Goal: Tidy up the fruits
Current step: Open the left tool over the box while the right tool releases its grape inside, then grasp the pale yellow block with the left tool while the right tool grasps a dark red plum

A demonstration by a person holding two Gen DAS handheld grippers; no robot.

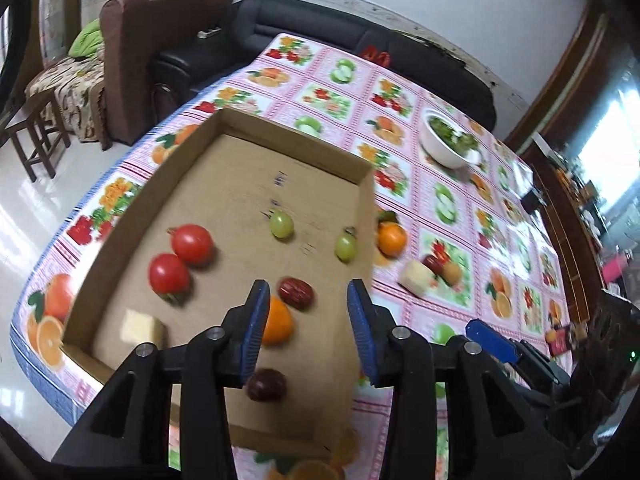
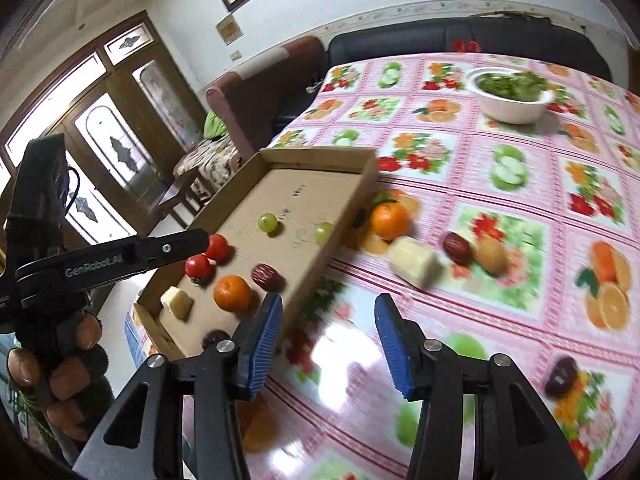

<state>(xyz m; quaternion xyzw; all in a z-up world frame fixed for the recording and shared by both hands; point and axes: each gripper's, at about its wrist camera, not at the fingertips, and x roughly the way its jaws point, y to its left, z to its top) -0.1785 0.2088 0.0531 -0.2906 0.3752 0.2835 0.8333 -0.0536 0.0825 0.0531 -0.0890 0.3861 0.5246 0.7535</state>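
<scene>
A shallow cardboard tray (image 1: 362, 216) (image 2: 320, 156) lies on the fruit-print tablecloth. In it lie two tomatoes (image 1: 192, 243) (image 2: 199, 266), two green grapes (image 1: 281, 223) (image 2: 267, 222), an orange (image 1: 278, 322) (image 2: 233, 292), two red dates (image 1: 296, 293) (image 2: 265, 276) and a pale fruit chunk (image 1: 140, 326) (image 2: 177, 301). Outside, right of the tray, lie an orange (image 1: 391, 238) (image 2: 388, 220), a pale chunk (image 1: 416, 277) (image 2: 412, 262), a date (image 2: 457, 246) and a brown fruit (image 2: 491, 255). My left gripper (image 1: 308, 300) is open and empty above the tray. My right gripper (image 2: 328, 316) is open and empty over the cloth beside the tray.
A white bowl of greens (image 1: 448, 142) (image 2: 512, 98) stands at the far side of the table. Another dark date (image 2: 560, 376) lies near the right front. A black sofa (image 1: 320, 28) and a brown armchair (image 1: 160, 48) stand behind the table.
</scene>
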